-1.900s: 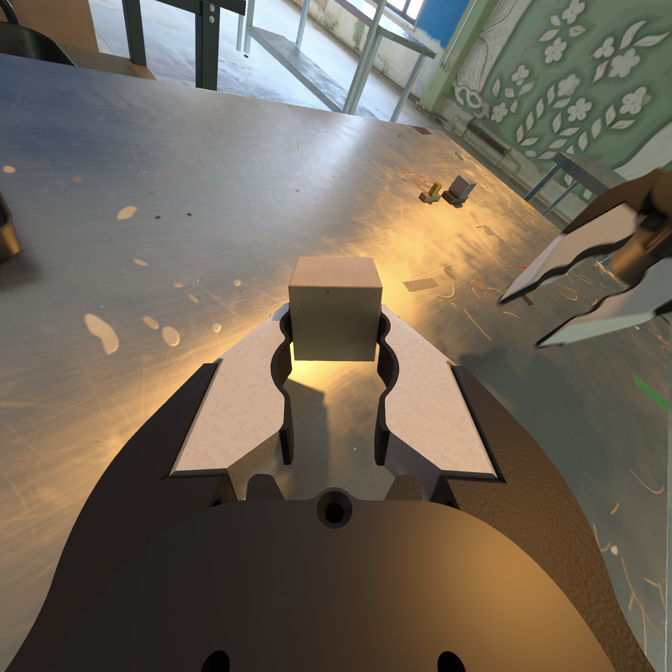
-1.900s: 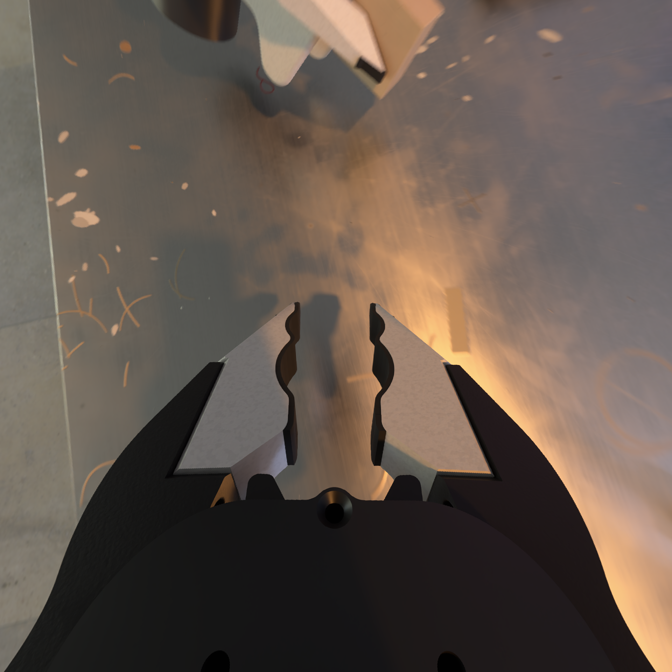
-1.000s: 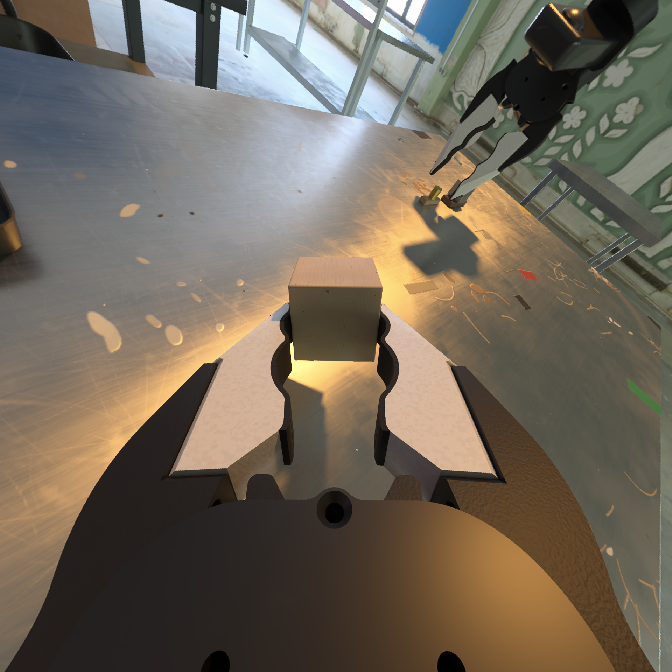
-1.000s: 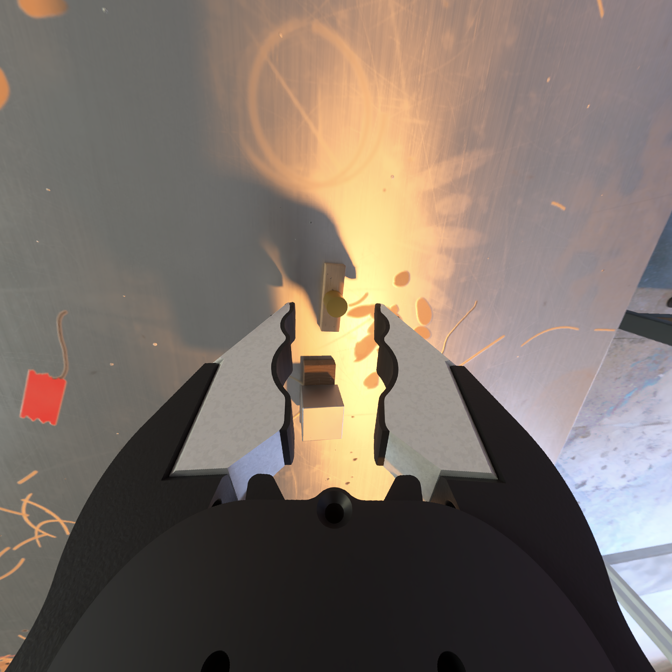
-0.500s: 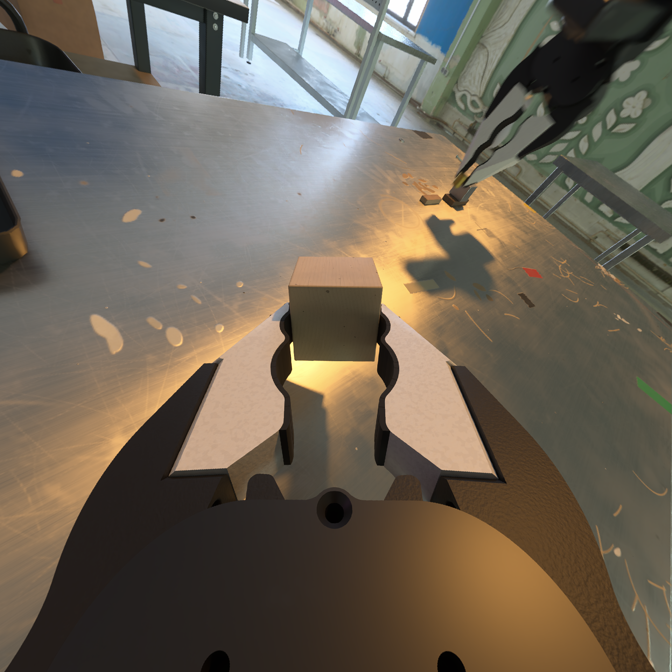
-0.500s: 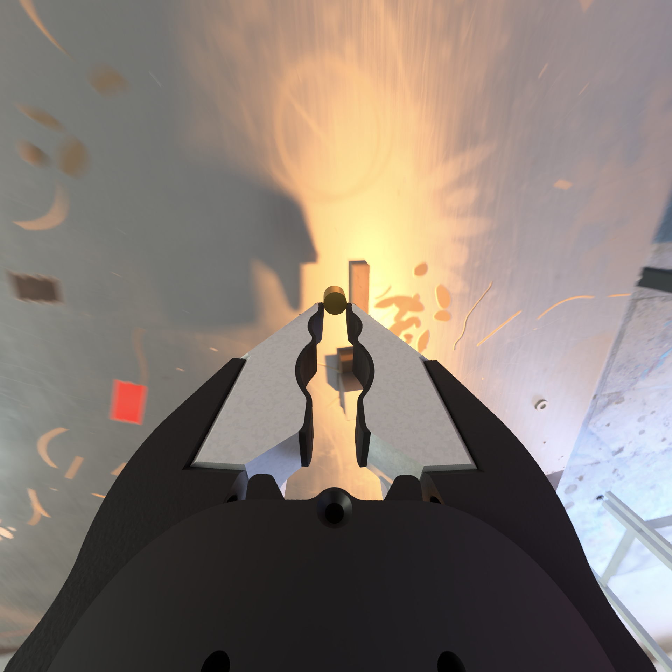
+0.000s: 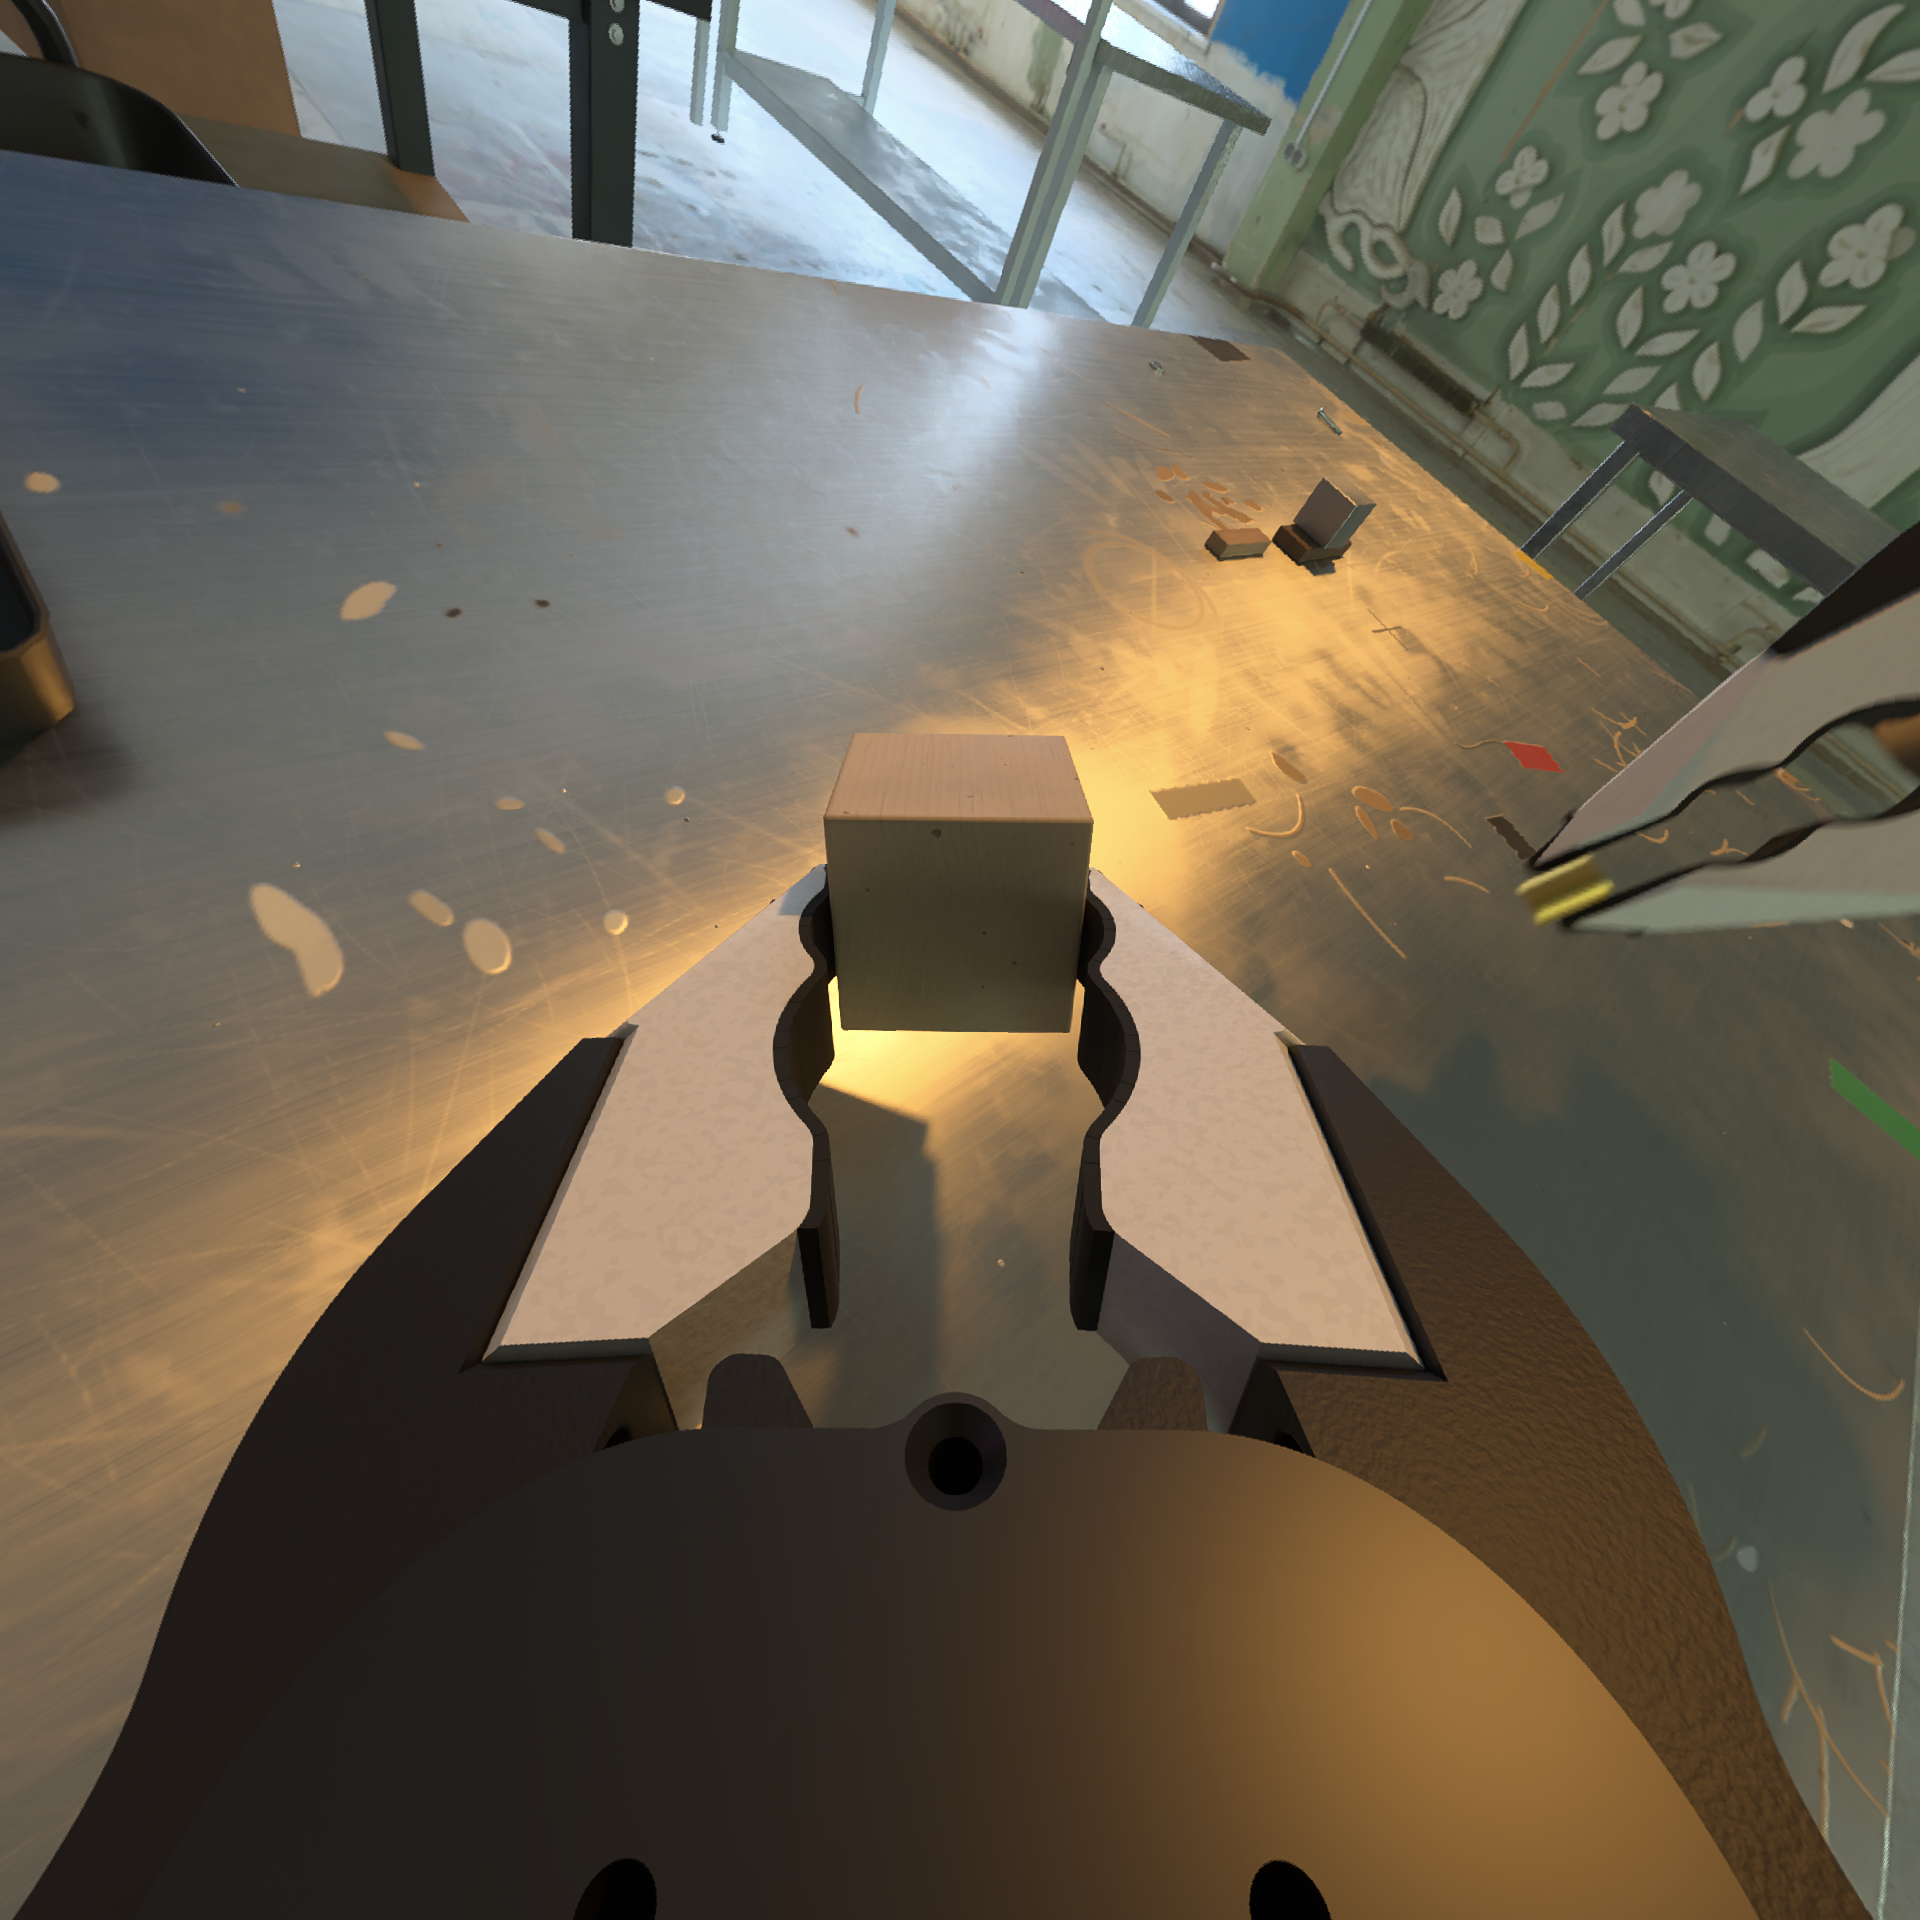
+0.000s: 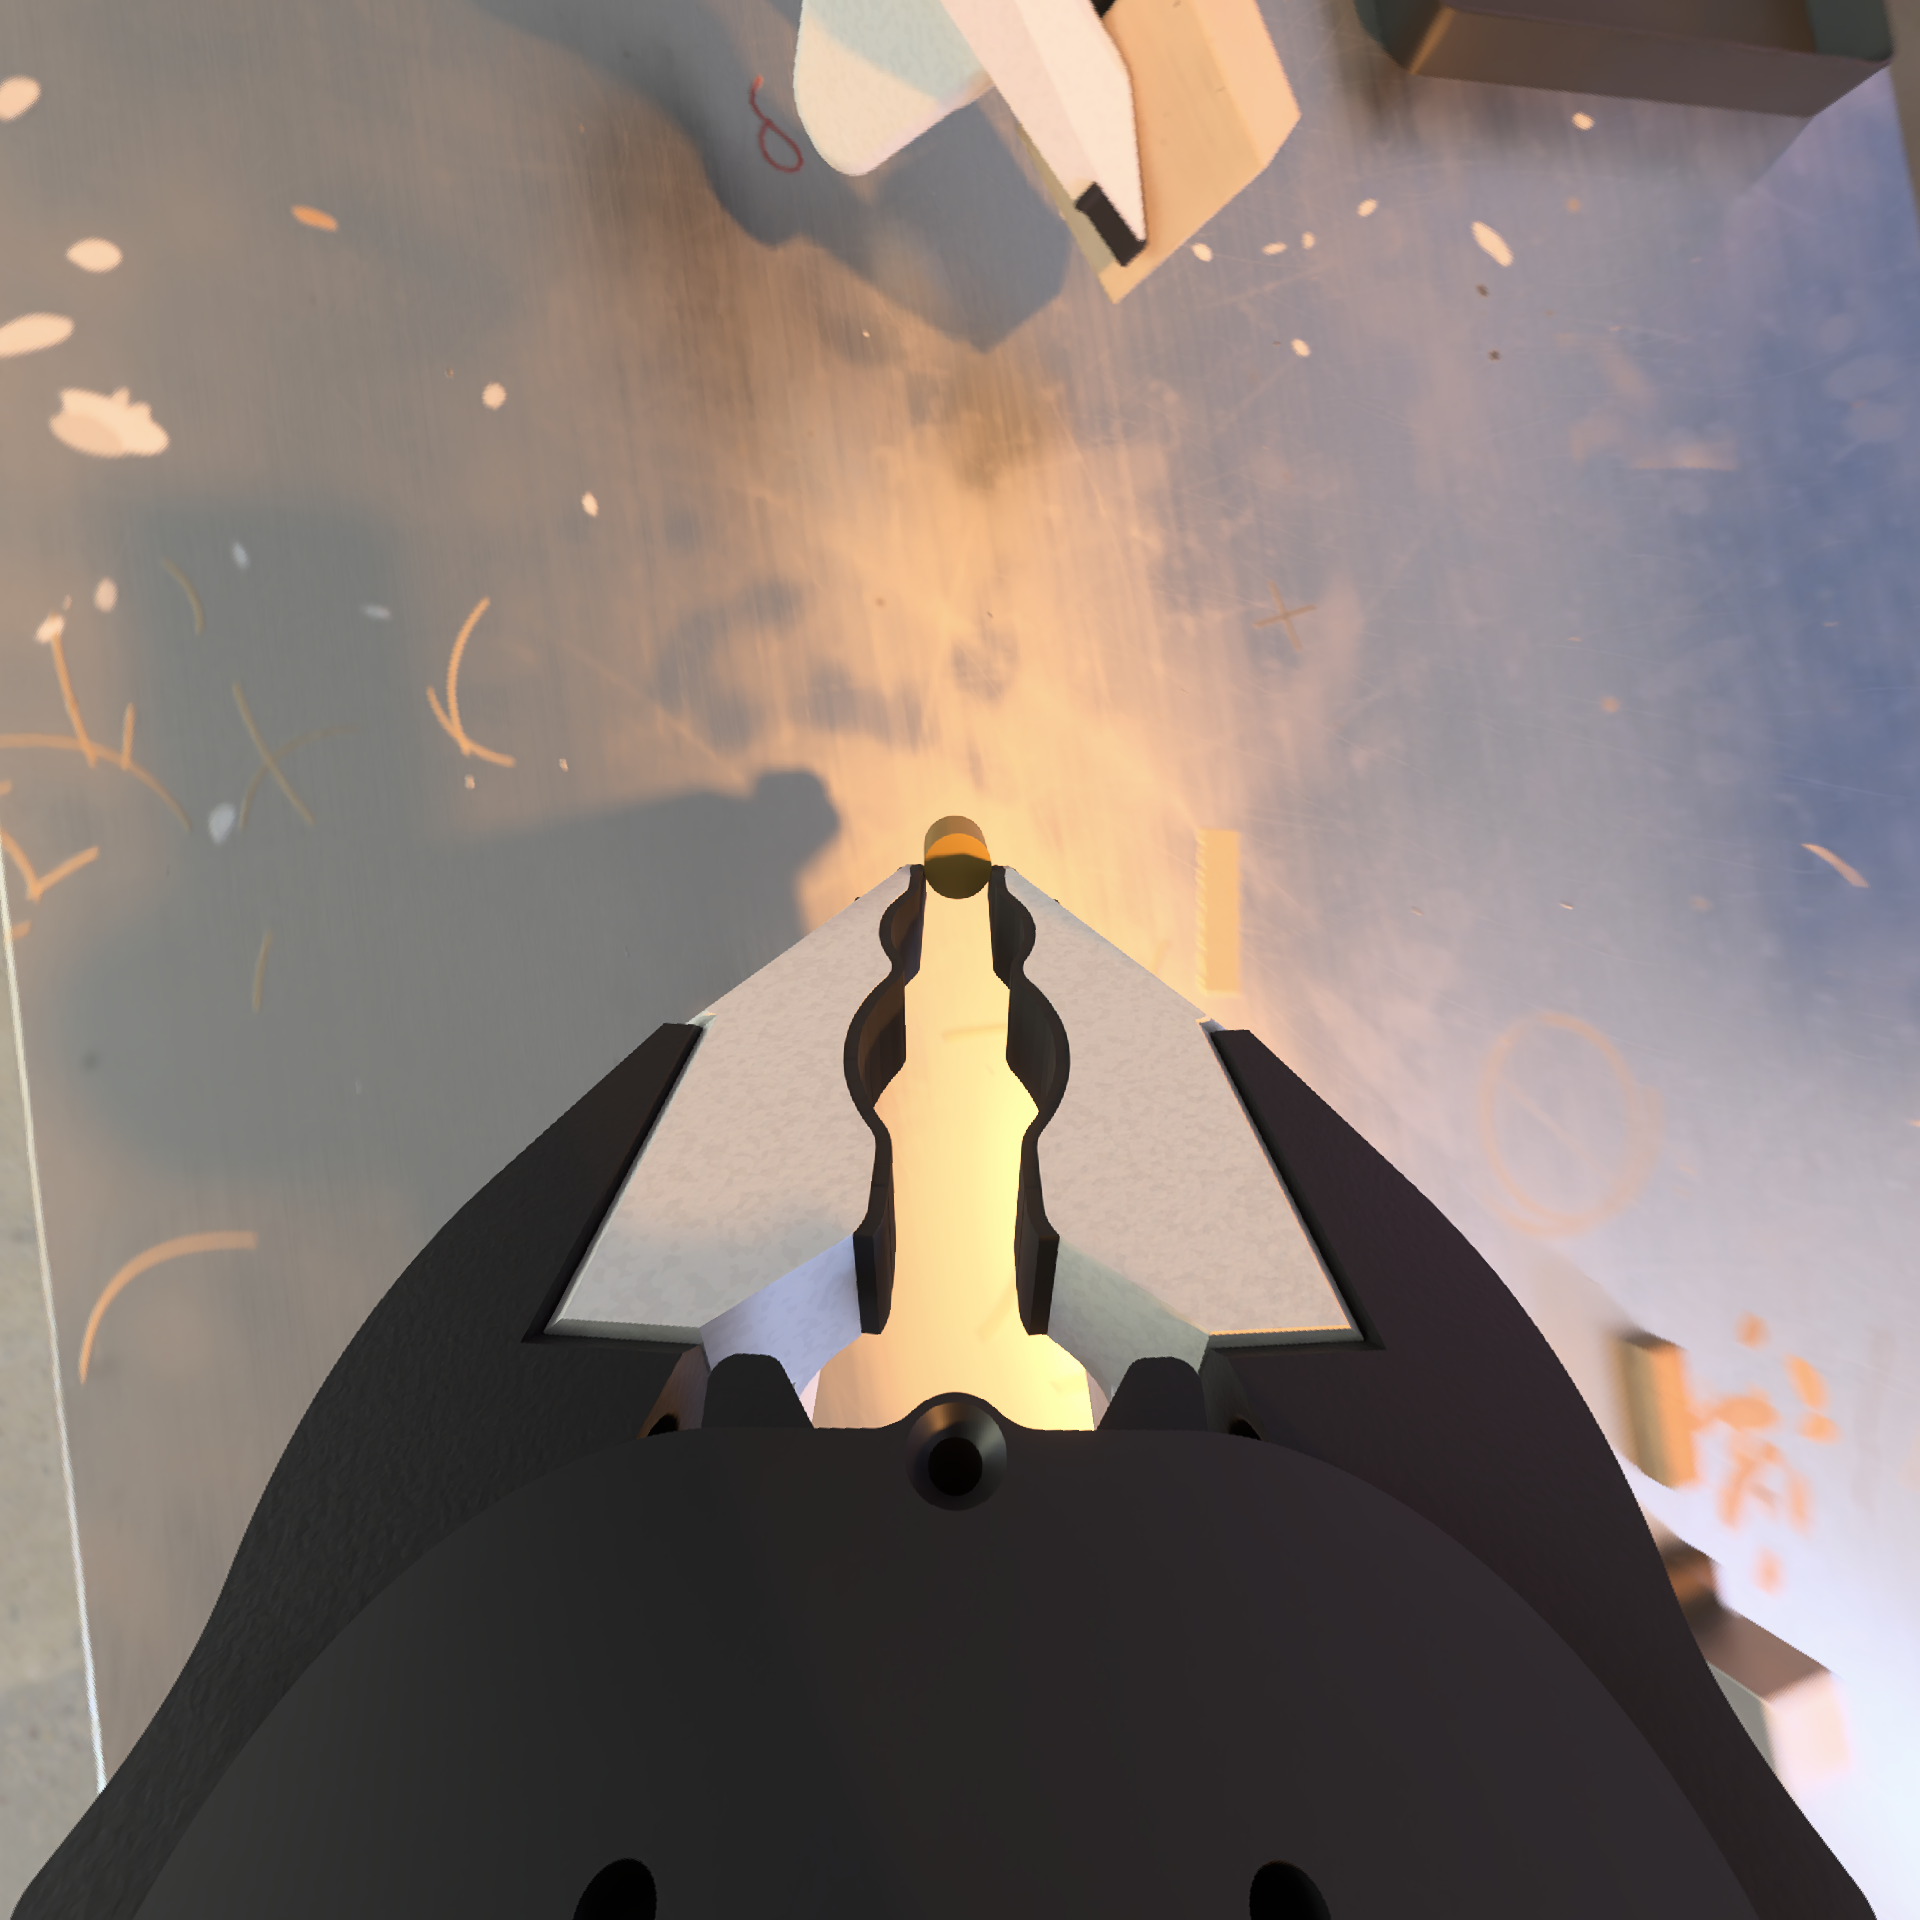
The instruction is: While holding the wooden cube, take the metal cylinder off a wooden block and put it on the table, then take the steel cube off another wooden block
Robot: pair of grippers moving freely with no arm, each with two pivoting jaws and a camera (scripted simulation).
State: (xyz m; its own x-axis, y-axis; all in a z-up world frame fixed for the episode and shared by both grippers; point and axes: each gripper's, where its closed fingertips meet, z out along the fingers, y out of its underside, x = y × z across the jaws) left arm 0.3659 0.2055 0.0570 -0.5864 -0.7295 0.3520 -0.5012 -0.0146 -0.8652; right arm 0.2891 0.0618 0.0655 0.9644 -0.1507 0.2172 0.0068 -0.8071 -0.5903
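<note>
Metal cylinder between right gripper tips

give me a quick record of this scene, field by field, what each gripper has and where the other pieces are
left gripper: shut on the wooden cube, held above the table
right gripper: shut on the metal cylinder, pinched at the fingertips, off the table
steel cube: far side of the table, tilted on a dark wooden block
light wooden block: beside it, nothing on top
</note>
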